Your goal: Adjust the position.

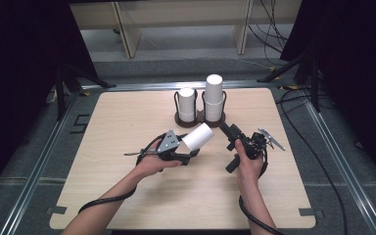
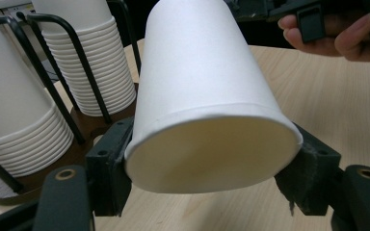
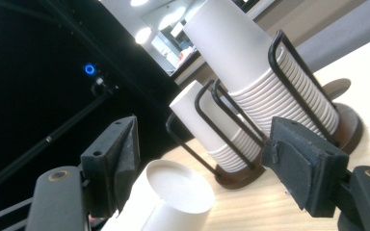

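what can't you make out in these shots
- Stack counts: cups in the two stacks are too small in the high view, and cut off by the edges in the left gripper view.
- Held cup: its closed end runs off the top edge of the left gripper view.
- Holder base: mostly hidden by the right tool jaw in the right gripper view.

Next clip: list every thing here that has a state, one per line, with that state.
Loose paper cup: clamped near its rim, lying on its side off the table.
Left claw: shut on the loose paper cup.
Right claw: open, nothing between its jaws.
Taller cup stack: upside down, upright in its wire holder.
Shorter cup stack: upside down, upright in its wire holder.
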